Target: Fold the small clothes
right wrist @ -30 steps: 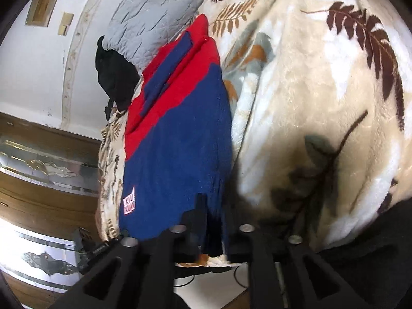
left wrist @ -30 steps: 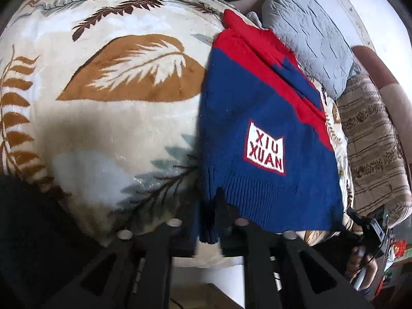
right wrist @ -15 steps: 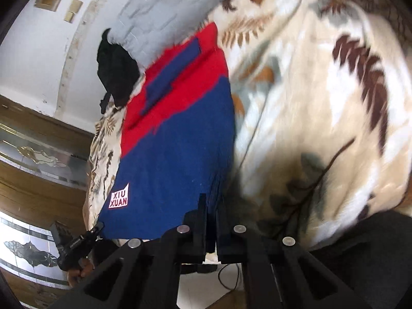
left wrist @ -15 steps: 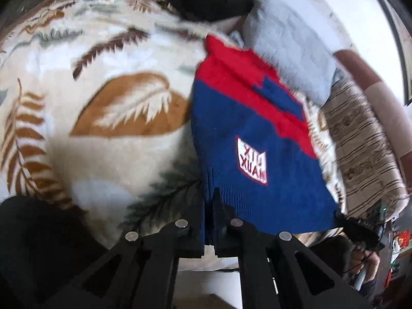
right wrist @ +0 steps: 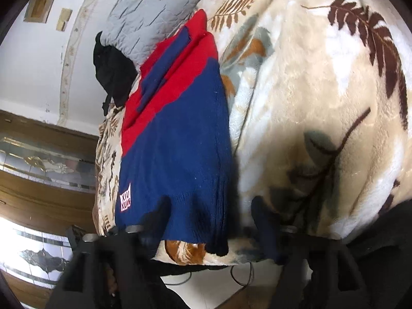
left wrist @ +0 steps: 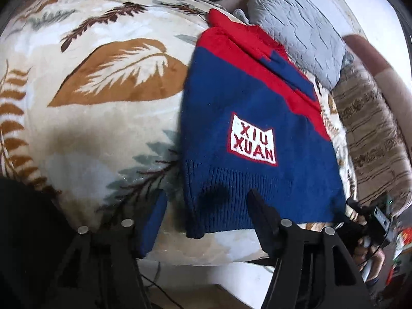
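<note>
Spread over the bed, a plush leaf-print blanket [left wrist: 108, 128] carries the task's thing: a small navy-and-red knitted sweater [left wrist: 244, 108] lying flat near the bed's front edge, its ribbed hem [left wrist: 231, 180] toward the cameras and a grey quilted pillow [left wrist: 298, 28] beyond its collar. At the hem's left corner the left gripper [left wrist: 206, 211] has its jaws opening, the corner between them but not pressed. At the hem's other corner the right gripper [right wrist: 211, 213] likewise has its jaws opening, astride the cloth without clamping. The knit looks soft, light and floppy (it would likely sag and stretch if lifted by one point), so the two hem corners, pinched through the thick ribbing, seem the surest holds.
</note>
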Demonstrator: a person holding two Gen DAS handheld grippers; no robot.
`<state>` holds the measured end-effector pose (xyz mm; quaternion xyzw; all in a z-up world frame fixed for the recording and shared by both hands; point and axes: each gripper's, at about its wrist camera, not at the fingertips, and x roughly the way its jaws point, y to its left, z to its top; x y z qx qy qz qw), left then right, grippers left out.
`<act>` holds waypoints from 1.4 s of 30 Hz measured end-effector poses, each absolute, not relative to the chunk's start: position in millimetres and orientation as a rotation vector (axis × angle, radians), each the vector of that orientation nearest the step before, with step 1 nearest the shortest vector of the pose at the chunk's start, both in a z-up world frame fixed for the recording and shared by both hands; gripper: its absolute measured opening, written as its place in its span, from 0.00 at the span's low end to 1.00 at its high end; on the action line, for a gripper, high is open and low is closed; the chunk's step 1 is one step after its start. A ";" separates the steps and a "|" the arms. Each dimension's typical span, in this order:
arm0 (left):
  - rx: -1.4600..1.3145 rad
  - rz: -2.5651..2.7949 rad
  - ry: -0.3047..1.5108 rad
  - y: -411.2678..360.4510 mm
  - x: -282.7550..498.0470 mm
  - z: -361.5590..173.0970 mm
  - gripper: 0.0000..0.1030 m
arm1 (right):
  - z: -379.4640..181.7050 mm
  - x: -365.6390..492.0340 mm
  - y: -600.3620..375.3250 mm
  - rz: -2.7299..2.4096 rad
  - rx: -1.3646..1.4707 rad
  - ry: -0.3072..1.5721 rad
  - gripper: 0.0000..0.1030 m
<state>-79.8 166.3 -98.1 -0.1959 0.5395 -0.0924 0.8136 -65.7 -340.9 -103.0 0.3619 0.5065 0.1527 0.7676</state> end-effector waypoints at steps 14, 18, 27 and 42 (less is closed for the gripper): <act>-0.499 -0.164 1.166 200.0 -78.6 -100.5 0.04 | -90.9 -59.7 -343.5 0.339 0.760 1.112 0.07; -0.463 -0.230 0.992 199.7 -90.4 -51.5 0.04 | -80.3 -66.5 -346.6 0.370 0.803 1.064 0.07; -0.480 -0.222 1.074 199.0 -79.8 -75.8 0.04 | -93.1 -58.1 -347.6 0.375 0.828 1.118 0.06; -0.415 -0.304 0.763 189.0 116.5 41.7 0.06 | 12.5 104.8 -365.3 0.509 0.853 0.819 0.06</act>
